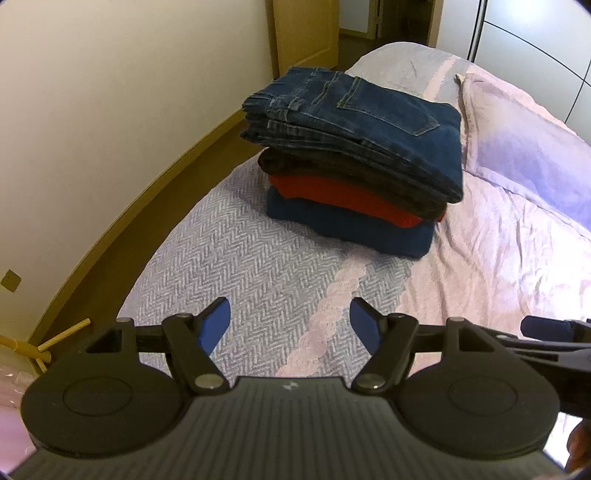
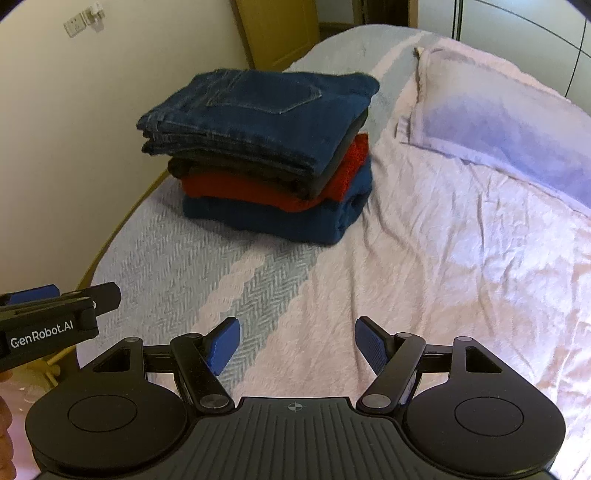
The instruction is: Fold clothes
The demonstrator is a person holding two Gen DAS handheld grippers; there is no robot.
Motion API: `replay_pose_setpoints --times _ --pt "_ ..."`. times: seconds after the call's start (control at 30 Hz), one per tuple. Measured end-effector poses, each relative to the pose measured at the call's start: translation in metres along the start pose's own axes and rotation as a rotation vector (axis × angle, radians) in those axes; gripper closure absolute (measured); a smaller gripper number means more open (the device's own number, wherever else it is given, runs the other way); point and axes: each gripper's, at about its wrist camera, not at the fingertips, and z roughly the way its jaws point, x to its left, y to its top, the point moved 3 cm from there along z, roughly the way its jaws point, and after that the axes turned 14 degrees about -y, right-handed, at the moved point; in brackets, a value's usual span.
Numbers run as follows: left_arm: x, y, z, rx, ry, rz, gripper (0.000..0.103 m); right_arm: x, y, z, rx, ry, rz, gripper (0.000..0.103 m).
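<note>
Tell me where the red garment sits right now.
In both views the red garment lies in the stack, under the dark garment and above the blue sweater, near the bed's wall side.

A home bedroom: a bed [image 2: 424,258] with a pillow [image 2: 498,122], a stack of folded clothes [image 2: 266,155], a wardrobe [image 1: 535,40] and an open doorway [image 1: 354,18].

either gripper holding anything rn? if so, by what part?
Nothing held. Left gripper and right gripper are both open and empty, short of the folded stack.
</note>
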Motion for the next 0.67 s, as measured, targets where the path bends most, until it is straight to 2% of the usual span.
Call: replay_pose_setpoints --times 0.47,0.67 --pt "0.012 0.025 0.025 0.011 0.007 0.004 0.035 0.009 0.026 0.026 0.029 -0.011 0.014 0.031" --pt "0.014 0.032 0.024 -0.011 0.018 0.030 0.035 0.010 0.029 0.026 0.036 -0.026 0.035 0.031"
